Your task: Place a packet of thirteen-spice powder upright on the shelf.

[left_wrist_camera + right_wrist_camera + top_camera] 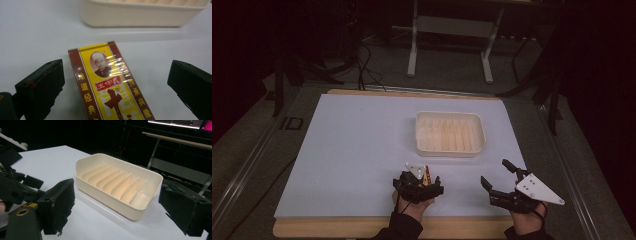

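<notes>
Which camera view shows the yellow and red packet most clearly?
The left gripper view: the packet lies flat on the table between the open left tongs, its portrait and print readable. In the high view it is a small sliver at those tongs. The right gripper view gives a corner.

The high view is dim and grainy, with the room beyond the table (362,150) sunk in near black and a reddish tint at the edges. Light falls from above onto the table, leaving soft shadows under the tray (450,133). In the left gripper view, glare streaks the wrapped box (110,85), and the tray behind it is blurred.
</notes>
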### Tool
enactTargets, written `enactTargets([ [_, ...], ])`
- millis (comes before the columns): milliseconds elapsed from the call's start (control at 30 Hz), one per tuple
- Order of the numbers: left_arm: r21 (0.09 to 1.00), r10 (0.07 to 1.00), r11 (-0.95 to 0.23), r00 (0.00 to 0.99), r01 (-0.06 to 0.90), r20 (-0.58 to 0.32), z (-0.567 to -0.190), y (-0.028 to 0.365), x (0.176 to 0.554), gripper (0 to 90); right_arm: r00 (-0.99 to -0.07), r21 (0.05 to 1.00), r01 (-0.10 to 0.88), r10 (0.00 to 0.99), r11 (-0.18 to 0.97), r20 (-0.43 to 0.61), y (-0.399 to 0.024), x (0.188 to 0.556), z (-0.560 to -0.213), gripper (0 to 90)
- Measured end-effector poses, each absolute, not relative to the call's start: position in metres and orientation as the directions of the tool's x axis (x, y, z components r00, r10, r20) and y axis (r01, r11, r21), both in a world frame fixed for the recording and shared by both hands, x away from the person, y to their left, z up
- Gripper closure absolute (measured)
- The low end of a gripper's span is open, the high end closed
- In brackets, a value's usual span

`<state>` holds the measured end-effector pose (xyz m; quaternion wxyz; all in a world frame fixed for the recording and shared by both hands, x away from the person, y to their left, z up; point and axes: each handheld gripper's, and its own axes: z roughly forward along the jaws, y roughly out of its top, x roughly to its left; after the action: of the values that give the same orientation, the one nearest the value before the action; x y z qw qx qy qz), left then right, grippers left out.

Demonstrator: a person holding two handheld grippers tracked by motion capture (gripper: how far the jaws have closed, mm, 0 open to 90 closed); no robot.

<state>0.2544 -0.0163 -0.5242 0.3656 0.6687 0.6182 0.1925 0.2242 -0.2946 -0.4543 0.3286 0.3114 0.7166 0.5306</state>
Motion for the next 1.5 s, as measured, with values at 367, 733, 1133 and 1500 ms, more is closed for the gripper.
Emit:
enactTargets([
  [367,0.691,0.977,0.027,0.127,0.722,-0.171,-0.539,-0.025,0.261,2.0,-0.593,0.965,0.097,0.793,0.242,-0.139,-0.295,0.224,-0.454,13.2],
  [733,0.708,0.986,0.025,0.101,0.706,-0.136,-0.543,-0.025,0.257,21.3,-0.593,0.964,0.1,0.793,0.246,-0.141,-0.295,0.224,-0.455,13.2],
  [1133,0.725,0.978,-0.084,0.197,0.684,-0.072,-0.536,-0.023,0.257,32.2,-0.591,0.965,0.099,0.795,0.241,-0.138,-0.296,0.224,-0.454,13.2],
  [1500,0.721,0.949,-0.171,0.309,0.671,-0.063,-0.522,-0.003,0.257,33.2,-0.593,0.966,0.104,0.794,0.238,-0.132,-0.297,0.225,-0.455,13.3],
])
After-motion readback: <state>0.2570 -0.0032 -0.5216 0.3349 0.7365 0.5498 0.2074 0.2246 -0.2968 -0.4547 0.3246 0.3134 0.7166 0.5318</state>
